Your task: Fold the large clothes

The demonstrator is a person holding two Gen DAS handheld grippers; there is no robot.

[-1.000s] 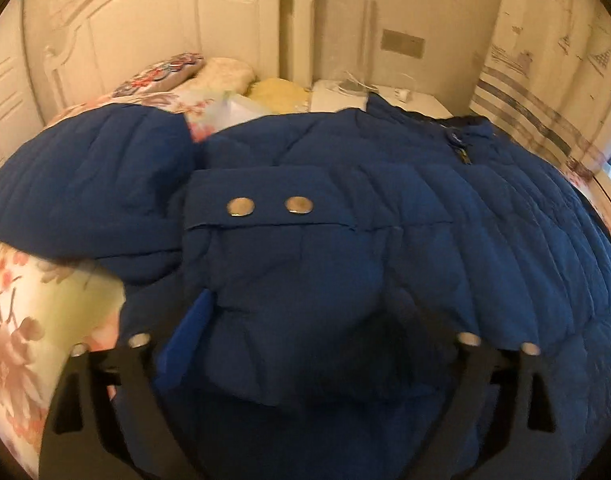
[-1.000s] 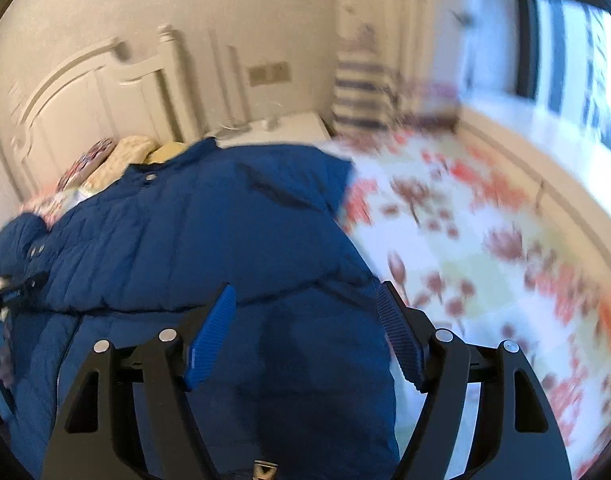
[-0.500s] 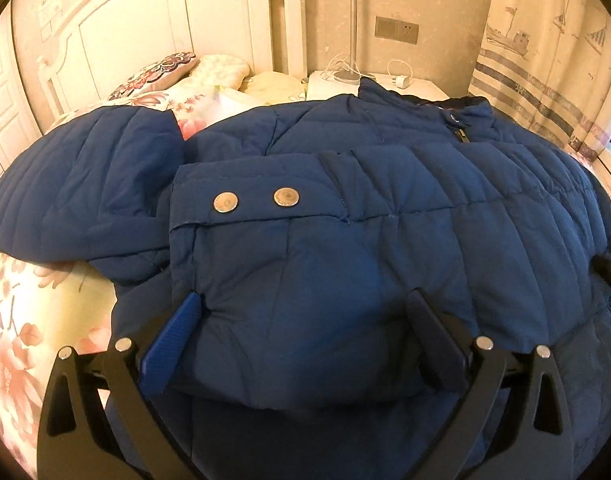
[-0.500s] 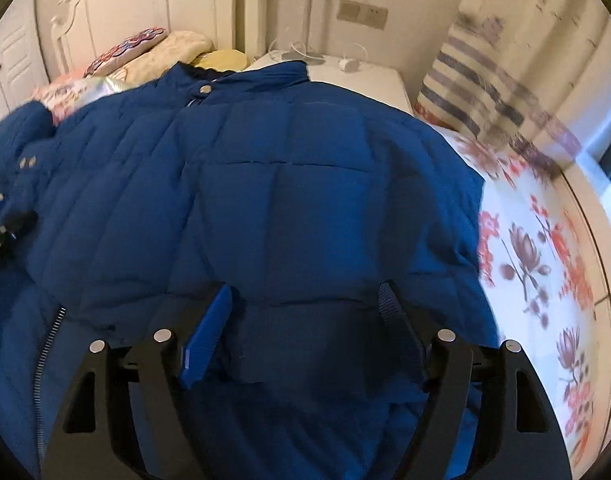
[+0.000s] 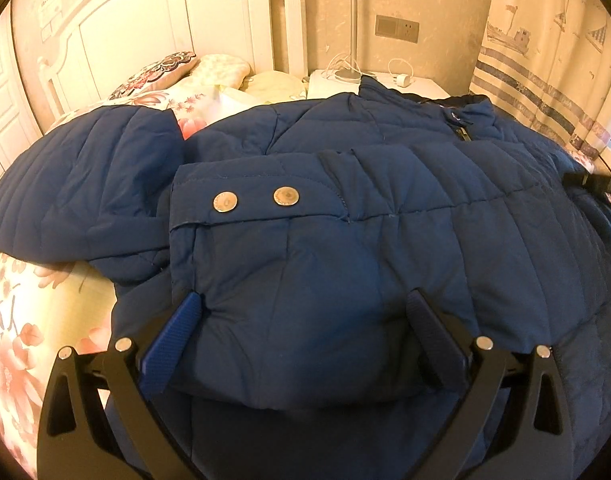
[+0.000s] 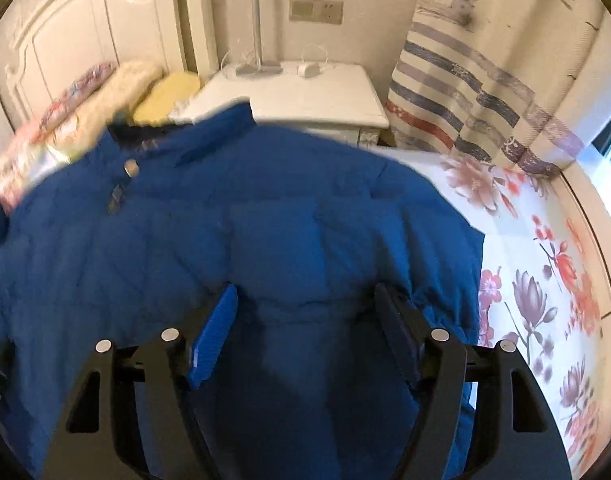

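Note:
A large blue quilted jacket [image 5: 385, 240] lies spread on a bed with its collar towards the headboard. One sleeve is folded across its front, and the cuff [image 5: 257, 200] shows two metal snaps. My left gripper [image 5: 301, 340] has its jaws wide around this puffy sleeve, and the pads press into both sides. In the right wrist view the jacket [image 6: 145, 260] fills the left and middle. My right gripper [image 6: 305, 328] holds a thick fold of the other sleeve [image 6: 301, 264] between its pads, above the jacket's right side.
The floral bed sheet [image 6: 545, 280] lies bare to the right of the jacket and shows again at the left [image 5: 25, 320]. Pillows [image 5: 157, 72] sit against the white headboard [image 5: 145, 40]. A white nightstand [image 6: 305, 96] with cables and a striped curtain [image 6: 485, 100] stand beyond.
My right gripper has swept left over the jacket towards the headboard, with the blue fabric still between its pads. The left gripper has kept its place on the folded sleeve.

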